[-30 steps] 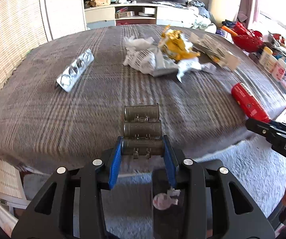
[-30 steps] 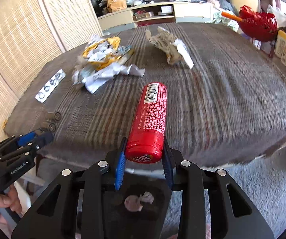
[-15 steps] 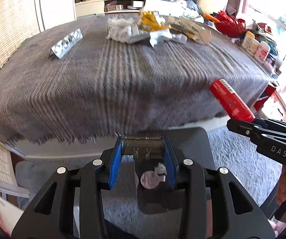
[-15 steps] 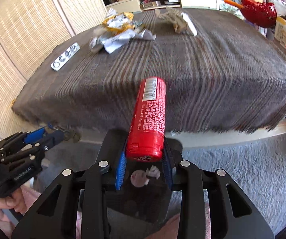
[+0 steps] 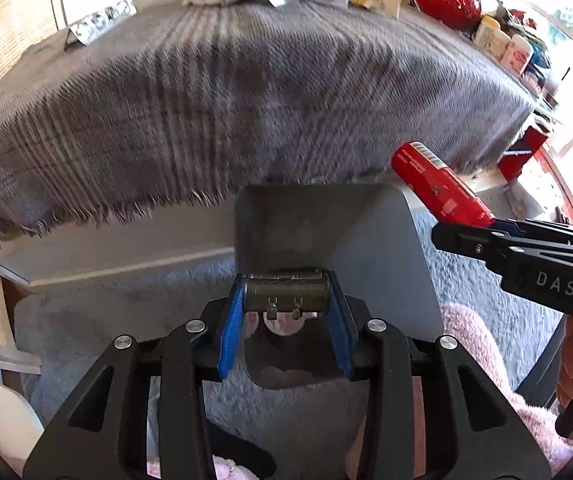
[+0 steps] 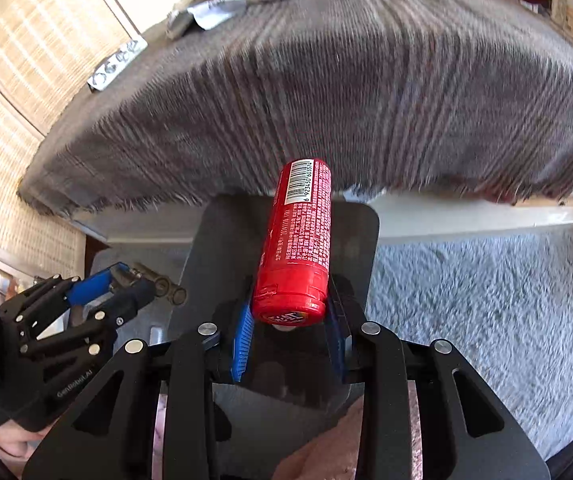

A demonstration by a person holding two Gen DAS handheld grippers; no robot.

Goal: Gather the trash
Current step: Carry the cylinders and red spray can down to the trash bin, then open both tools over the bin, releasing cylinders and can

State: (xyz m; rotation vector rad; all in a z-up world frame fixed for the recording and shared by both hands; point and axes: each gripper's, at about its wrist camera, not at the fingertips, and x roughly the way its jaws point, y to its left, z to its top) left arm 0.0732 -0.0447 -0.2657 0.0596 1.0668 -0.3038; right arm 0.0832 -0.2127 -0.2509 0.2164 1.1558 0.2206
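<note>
Now both grippers — left gripper (image 5: pixel 285 299), right gripper (image 6: pixel 290 312) — level above bin (image 5: pixel 366 240).

Both grippers now hang off the near edge of the plaid blanket (image 5: pixel 246 92), over a grey bin (image 5: pixel 326 232). The left gripper (image 5: pixel 286 304) carries the dark cylinders (image 5: pixel 284 294) and the right gripper (image 6: pixel 290 320) the red tube (image 6: pixel 298 248), which a second ago lay over the blanket.

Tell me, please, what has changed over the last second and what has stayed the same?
Both grippers drew back off the table and now hang over the grey bin. The left gripper still clamps the batteries, the right gripper the red tube. Wrappers and blister pack stayed put.
</note>
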